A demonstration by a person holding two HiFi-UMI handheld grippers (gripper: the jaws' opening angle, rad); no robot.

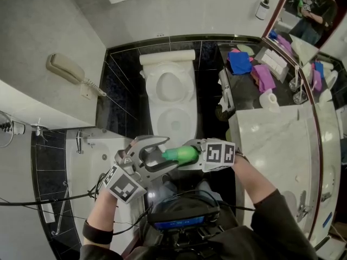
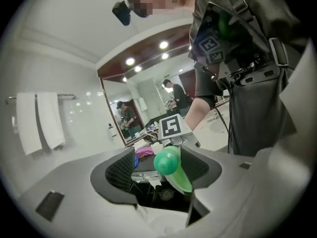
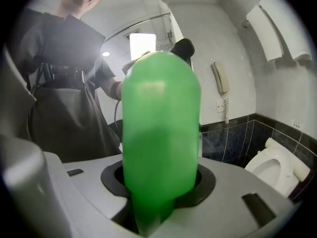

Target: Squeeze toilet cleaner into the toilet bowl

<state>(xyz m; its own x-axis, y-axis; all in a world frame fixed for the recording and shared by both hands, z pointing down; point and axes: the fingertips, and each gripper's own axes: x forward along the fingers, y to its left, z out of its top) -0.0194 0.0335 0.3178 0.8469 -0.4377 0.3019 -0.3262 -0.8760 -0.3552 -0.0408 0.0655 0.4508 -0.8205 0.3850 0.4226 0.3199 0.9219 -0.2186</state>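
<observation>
Cleaner bottle [image 1: 178, 155] — gripped between right tongs [image 1: 193, 154]

No legible text, label, brand or number shows.

Green bottle [image 1: 180, 155] (white toilet [image 1: 169, 103])

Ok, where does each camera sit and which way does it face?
Head view: on the person's head, looking steeply down at the toilet; forearms, left claw and right claw show.
Left gripper view: on the left claw, facing the mirror and the person's torso; open jaws flank the green bottle.
Right gripper view: on the right claw, facing the wall phone; gripped bottle fills it, torso at left.
Shared: green bottle in all three.
</observation>
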